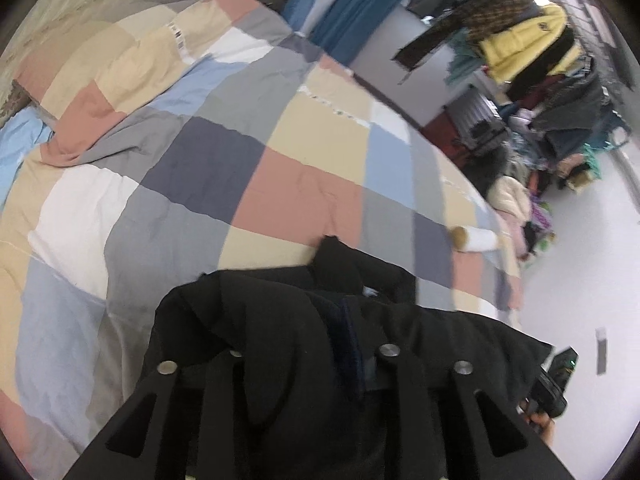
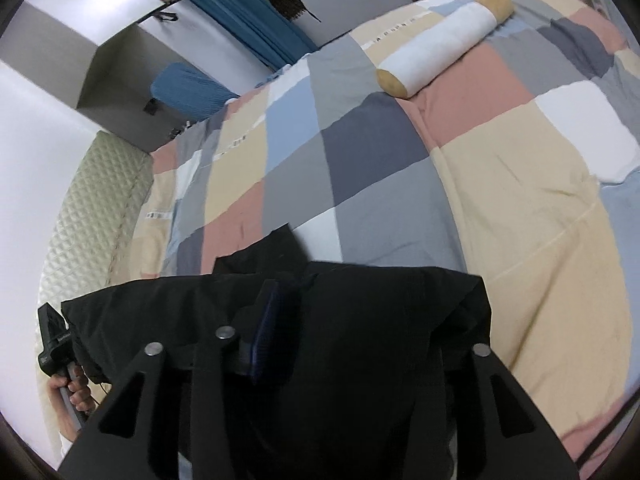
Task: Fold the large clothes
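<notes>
A black garment (image 1: 256, 320) lies bunched at the near edge of the patchwork quilt (image 1: 208, 152) and drapes over my left gripper (image 1: 352, 320). A bare blue pad (image 1: 347, 340) shows between folds, so the jaws stand apart; the fingertips are hidden. In the right wrist view the same black garment (image 2: 380, 320) covers my right gripper (image 2: 320, 312), also parted, with one blue pad (image 2: 269, 328) uncovered. Each view catches the other gripper at its edge, held by a hand: the right one (image 1: 554, 384) and the left one (image 2: 54, 344).
A white bolster with tan ends (image 2: 444, 36) lies on the far part of the quilt (image 2: 520, 200). A padded headboard (image 2: 88, 220) bounds one side. Clothes hang and pile up (image 1: 532, 64) beyond the bed, beside white floor (image 1: 580, 272).
</notes>
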`<state>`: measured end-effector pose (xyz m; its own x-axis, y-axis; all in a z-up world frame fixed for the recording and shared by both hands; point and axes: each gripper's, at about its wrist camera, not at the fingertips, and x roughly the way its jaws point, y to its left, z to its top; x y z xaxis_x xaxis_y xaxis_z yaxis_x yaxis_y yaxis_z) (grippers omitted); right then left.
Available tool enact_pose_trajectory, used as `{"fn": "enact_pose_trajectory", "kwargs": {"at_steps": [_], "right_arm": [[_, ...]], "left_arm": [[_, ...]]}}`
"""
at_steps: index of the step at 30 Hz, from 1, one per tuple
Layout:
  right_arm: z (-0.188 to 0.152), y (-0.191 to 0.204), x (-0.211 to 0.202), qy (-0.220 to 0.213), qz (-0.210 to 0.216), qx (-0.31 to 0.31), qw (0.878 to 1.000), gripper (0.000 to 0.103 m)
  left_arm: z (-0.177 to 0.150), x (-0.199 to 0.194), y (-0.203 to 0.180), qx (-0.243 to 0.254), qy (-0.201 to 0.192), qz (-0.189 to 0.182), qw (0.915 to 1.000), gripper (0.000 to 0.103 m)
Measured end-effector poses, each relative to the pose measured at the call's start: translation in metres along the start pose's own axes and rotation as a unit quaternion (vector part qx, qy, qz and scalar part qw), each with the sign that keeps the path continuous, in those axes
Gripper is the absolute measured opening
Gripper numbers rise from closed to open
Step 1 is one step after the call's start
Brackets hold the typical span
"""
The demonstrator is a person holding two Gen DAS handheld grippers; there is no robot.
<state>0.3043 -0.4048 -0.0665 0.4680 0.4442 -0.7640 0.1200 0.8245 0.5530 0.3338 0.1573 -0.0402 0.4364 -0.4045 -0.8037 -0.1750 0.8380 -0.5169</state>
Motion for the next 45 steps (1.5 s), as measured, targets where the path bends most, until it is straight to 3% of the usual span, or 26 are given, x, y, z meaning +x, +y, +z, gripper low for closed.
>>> {"fn": "enact_pose_trajectory", "kwargs": {"at_steps": [3, 11, 13, 16, 17, 20, 25, 30, 33, 38, 40, 43, 45], "right_arm": [[-0.007, 0.010, -0.020, 0.002, 0.009, -0.007, 1.000, 0.051], [-0.019, 0.008, -0.066, 0.024, 0.051, -0.010, 0.998, 0.051], [-0.023, 0.003, -0.072, 0.032, 0.055, -0.019, 0.998, 0.051], [-0.030, -0.010, -0.081, 0.036, 0.050, -0.024, 0.998, 0.051], [-0.032, -0.016, -0.083, 0.036, 0.046, -0.023, 0.998, 0.053], [-0.033, -0.033, -0.099, 0.004, 0.005, -0.017, 1.000, 0.083], [-0.033, -0.048, -0.116, -0.027, -0.015, -0.008, 0.999, 0.084], [-0.058, -0.019, -0.100, -0.033, -0.012, -0.050, 0.998, 0.084], [-0.087, 0.008, -0.091, -0.046, -0.007, -0.088, 0.995, 0.084], [-0.145, 0.061, -0.075, -0.090, 0.004, -0.154, 0.984, 0.084], [-0.169, 0.078, -0.067, -0.112, 0.010, -0.171, 0.979, 0.084], [-0.188, 0.091, -0.044, -0.103, 0.006, -0.178, 0.979, 0.084], [-0.190, 0.092, -0.027, -0.084, 0.009, -0.171, 0.982, 0.084]], "left_arm": [[-0.014, -0.025, -0.006, 0.015, 0.012, -0.027, 0.9995, 0.045], [-0.052, -0.060, 0.002, 0.086, 0.071, -0.024, 0.9935, 0.045], [-0.057, -0.071, 0.016, 0.084, 0.059, -0.003, 0.9947, 0.047], [-0.056, -0.090, 0.051, 0.041, 0.034, -0.010, 0.9985, 0.048], [-0.056, -0.093, 0.058, 0.031, 0.026, -0.007, 0.9991, 0.048], [-0.062, -0.097, 0.070, 0.036, 0.016, -0.002, 0.9992, 0.048], [-0.090, -0.082, 0.046, 0.087, 0.014, -0.025, 0.9958, 0.048], [-0.138, -0.067, -0.009, 0.172, -0.018, -0.061, 0.9831, 0.048], [-0.180, -0.060, -0.045, 0.239, -0.046, -0.091, 0.9657, 0.048], [-0.241, -0.037, -0.087, 0.331, -0.123, -0.033, 0.9349, 0.048], [-0.256, -0.021, -0.095, 0.349, -0.128, -0.022, 0.9280, 0.048], [-0.255, 0.006, -0.098, 0.350, -0.100, -0.026, 0.9312, 0.048], [-0.249, 0.018, -0.097, 0.344, -0.102, -0.004, 0.9333, 0.048]]}}
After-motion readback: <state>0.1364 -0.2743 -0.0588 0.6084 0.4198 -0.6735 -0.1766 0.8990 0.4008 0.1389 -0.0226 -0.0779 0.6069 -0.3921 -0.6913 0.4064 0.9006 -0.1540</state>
